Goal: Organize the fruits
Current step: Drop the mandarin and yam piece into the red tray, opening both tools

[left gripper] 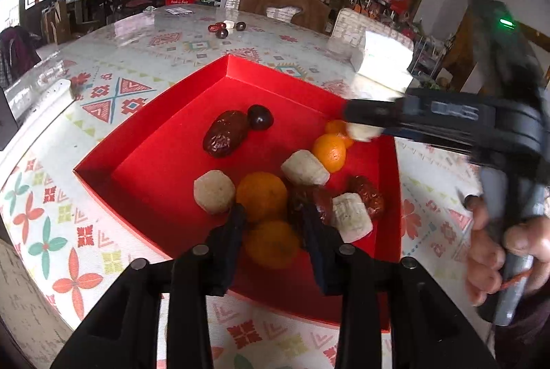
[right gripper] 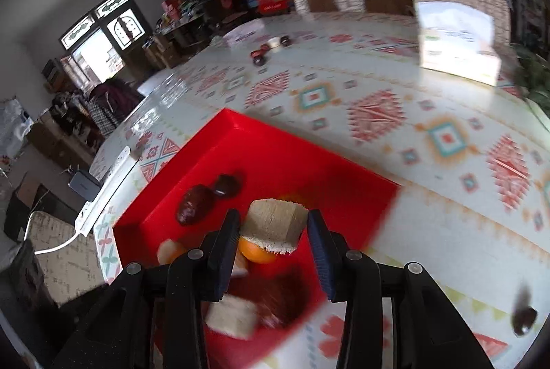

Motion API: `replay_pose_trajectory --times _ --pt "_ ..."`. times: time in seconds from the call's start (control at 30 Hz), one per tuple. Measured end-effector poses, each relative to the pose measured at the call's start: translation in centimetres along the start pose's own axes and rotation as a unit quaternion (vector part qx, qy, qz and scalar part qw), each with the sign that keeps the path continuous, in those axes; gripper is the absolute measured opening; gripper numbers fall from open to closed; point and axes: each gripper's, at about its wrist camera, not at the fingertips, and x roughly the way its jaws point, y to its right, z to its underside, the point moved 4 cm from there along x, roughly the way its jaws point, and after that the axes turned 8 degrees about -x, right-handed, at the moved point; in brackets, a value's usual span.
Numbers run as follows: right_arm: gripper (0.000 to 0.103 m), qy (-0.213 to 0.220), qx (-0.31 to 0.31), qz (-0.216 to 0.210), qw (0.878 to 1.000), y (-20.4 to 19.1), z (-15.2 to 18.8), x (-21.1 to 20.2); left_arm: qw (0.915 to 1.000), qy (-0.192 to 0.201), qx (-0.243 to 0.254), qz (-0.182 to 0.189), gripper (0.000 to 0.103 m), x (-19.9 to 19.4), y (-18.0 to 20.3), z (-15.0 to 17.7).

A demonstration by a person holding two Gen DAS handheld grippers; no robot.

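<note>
Patterned tablecloth (right gripper: pixel 378 114) under red tray (left gripper: pixel 275 87); left claw (left gripper: pixel 273 223) wide, right claw (right gripper: pixel 273 224) seemingly loose around white chunk (right gripper: pixel 275 221).

Both cams sit right behind their own fingers, looking forward and down. The left one hangs close over the near corner of the red box (left gripper: pixel 240 87) and faces across the table (left gripper: pixel 192 39) toward the far chairs, catching the right gripper (left gripper: pixel 357 125) coming in from its right side. The right one is just as close but tilted, over the box's right part. Both share the box, the patterned tablecloth, the little fruit pile (right gripper: pixel 271 47) far back and the calendar wall.
</note>
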Motion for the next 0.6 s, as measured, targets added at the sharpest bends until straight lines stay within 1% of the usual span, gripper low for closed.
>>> replay_pose_trajectory --times 0.03,0.13,0.2,0.23,0.27,0.37,0.4,0.6 --pt "0.043 -0.004 -0.003 0.000 1.000 -0.4 -0.3 0.7 1.0000 0.002 -0.002 0.002 0.045 -0.2 0.0 0.0" --pt "0.045 -0.014 -0.006 -0.008 1.000 -1.4 -1.1 2.7 0.9999 0.012 -0.006 0.010 0.047 -1.0 -0.2 -0.3" --pt "0.045 -0.016 -0.006 -0.011 1.000 -1.7 -1.3 3.4 0.9997 0.017 -0.009 0.013 0.051 -1.5 -0.3 -0.6" --pt "0.045 -0.014 -0.006 -0.011 1.000 -1.9 -1.5 3.8 0.9997 0.021 -0.010 0.012 0.056 -1.7 -0.4 -0.7" --pt "0.045 -0.016 -0.007 -0.009 1.000 -2.1 -1.7 4.2 0.9996 0.025 -0.011 0.011 0.059 -2.0 -0.5 -0.8" --pt "0.047 -0.011 -0.013 -0.004 1.000 -2.6 -2.0 4.1 0.9993 0.030 -0.018 0.014 0.059 -2.5 -0.8 -1.0" --pt "0.050 -0.008 -0.013 -0.002 1.000 -2.6 -2.1 4.0 0.9992 0.031 -0.020 0.014 0.059 -2.6 -0.9 -1.0" --pt "0.051 0.014 0.002 0.006 1.000 -1.1 -1.7 1.4 0.9988 0.033 -0.029 0.021 0.061 -3.1 -0.7 -0.9"
